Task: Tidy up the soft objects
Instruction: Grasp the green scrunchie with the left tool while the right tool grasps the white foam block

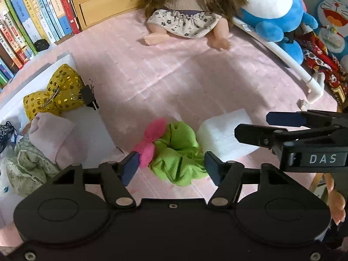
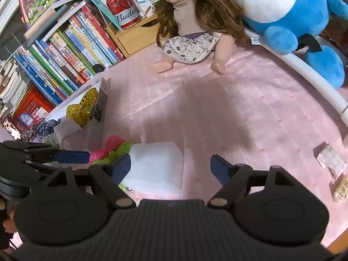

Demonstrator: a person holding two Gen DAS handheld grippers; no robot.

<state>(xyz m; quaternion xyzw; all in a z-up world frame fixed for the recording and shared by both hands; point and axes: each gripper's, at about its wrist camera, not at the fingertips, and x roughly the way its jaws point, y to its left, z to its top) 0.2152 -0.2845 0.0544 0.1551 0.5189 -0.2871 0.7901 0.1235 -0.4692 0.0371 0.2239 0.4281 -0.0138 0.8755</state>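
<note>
Left gripper [image 1: 171,166] open at lower centre of left view; crumpled green fabric scrunchie with pink bow [image 1: 174,152] lies on pink cloth between its blue pads, touching neither clearly. White foam block [image 1: 224,137] just right of scrunchie. Right gripper [image 2: 170,169] open; foam block [image 2: 156,169] beside its left pad, scrunchie [image 2: 113,150] further left.

Doll [image 1: 184,6] head cut off at top edge; left tongs [image 1: 171,165] hide scrunchie [image 1: 176,152] lower edge

A child's room at home. A long-haired doll in a floral skirt [image 2: 191,28] and a blue-and-white plush toy [image 2: 289,15] sit by rows of children's books [image 2: 71,50].
</note>
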